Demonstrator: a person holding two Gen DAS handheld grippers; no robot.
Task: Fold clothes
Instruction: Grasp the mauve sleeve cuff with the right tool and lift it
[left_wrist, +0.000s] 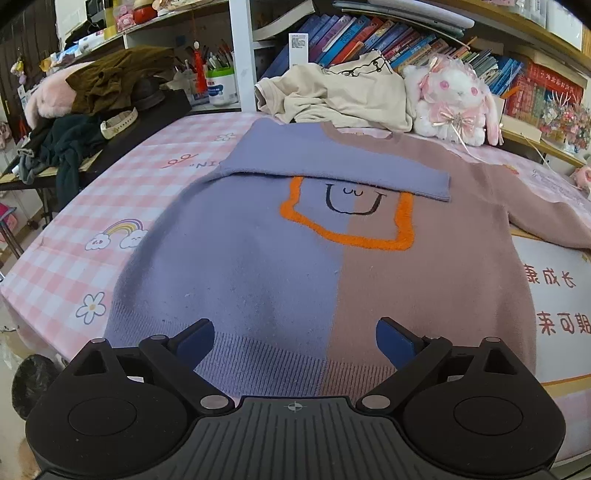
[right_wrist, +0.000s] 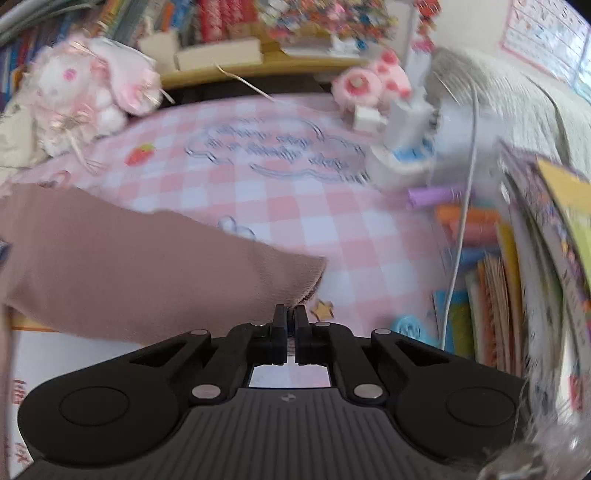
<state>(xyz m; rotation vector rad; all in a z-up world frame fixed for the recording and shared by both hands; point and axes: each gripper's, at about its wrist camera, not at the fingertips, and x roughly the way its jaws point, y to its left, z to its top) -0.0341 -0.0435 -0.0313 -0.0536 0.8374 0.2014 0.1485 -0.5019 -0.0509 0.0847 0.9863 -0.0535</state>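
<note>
A two-tone sweater (left_wrist: 280, 266), lilac on the left and dusty pink on the right, lies flat on the pink checked cloth (left_wrist: 66, 258). Its lilac sleeve (left_wrist: 332, 166) is folded across the chest above an orange-outlined face. My left gripper (left_wrist: 295, 343) is open and empty, hovering over the ribbed hem. The pink sleeve (right_wrist: 147, 266) stretches out to the right. My right gripper (right_wrist: 290, 314) is shut on the cuff edge of that sleeve, low over the cloth.
A cream garment (left_wrist: 340, 96) and a white plush rabbit (left_wrist: 454, 99) sit at the back under bookshelves. Dark clothes (left_wrist: 66, 147) pile on a side table at the left. Stacked books (right_wrist: 517, 277), pens and a white cable (right_wrist: 461, 221) crowd the right side.
</note>
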